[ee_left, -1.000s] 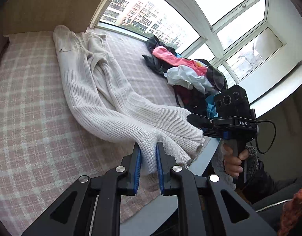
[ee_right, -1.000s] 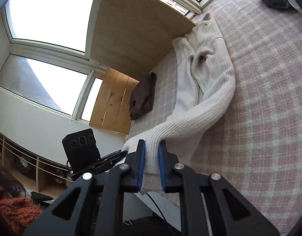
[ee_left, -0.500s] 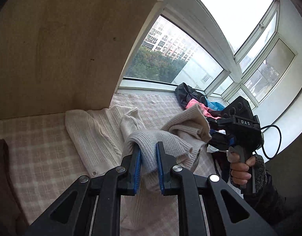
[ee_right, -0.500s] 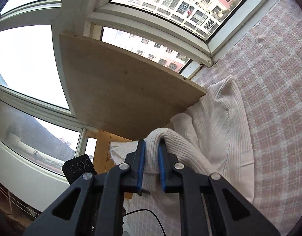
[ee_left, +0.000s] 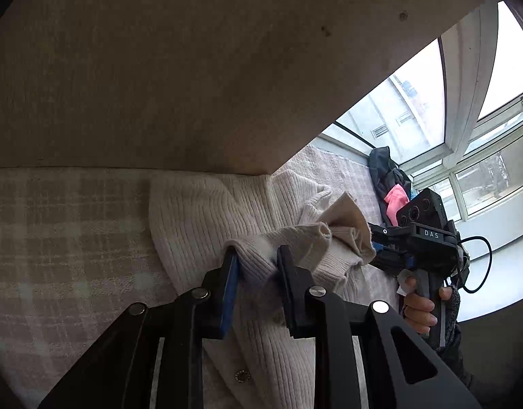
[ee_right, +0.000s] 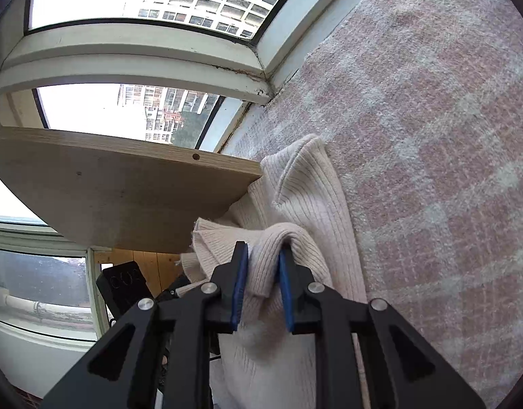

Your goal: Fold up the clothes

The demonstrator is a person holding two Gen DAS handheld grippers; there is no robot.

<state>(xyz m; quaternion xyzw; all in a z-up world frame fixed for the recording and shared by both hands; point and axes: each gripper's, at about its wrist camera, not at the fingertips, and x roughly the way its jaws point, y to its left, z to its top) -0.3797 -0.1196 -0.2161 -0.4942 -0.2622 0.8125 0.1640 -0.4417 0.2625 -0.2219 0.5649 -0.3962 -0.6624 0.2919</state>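
Note:
A cream ribbed sweater (ee_left: 200, 211) lies on the pink plaid blanket (ee_left: 57, 238), its top end against a wooden board. Its lower hem is folded up over the body. My left gripper (ee_left: 256, 266) has one hem corner between its blue pads, and its jaws are opening, the knit loose between them. In the right wrist view my right gripper (ee_right: 263, 266) holds the other corner of the sweater (ee_right: 305, 197) the same way, jaws opening, a fold of knit draped between the pads. The right gripper (ee_left: 377, 252) also shows in the left view, a hand (ee_left: 418, 306) on its handle.
A wooden board (ee_left: 159, 68) stands upright at the head of the blanket (ee_right: 432, 136) and blocks the way forward. A pile of dark and pink clothes (ee_left: 394, 197) lies by the window (ee_right: 125, 0). The white sill runs along the blanket's far edge.
Both grippers carried the sweater's hem from the near edge up to its top end by the board, folding it in half. Both pairs of jaws have widened around the knit.

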